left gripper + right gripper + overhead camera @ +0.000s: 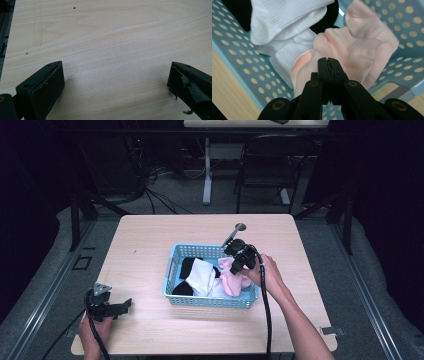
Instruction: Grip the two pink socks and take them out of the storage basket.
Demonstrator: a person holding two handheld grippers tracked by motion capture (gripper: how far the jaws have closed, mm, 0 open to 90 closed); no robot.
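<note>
Pale wood-grain tabletop (112, 37) lies under the left hand-held gripper (115, 82), jaws spread, empty. Right hand-held gripper (328, 62) is clenched, seemingly pinching soft pink sock (359, 50) inside perforated blue basket (242, 67), beside ribbed white sock (287, 22).

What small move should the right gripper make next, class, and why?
Probably lift straight up. The right gripper has its fingers closed on the pink sock, which lies in the basket against the white sock. The left gripper rests open on the table.
</note>
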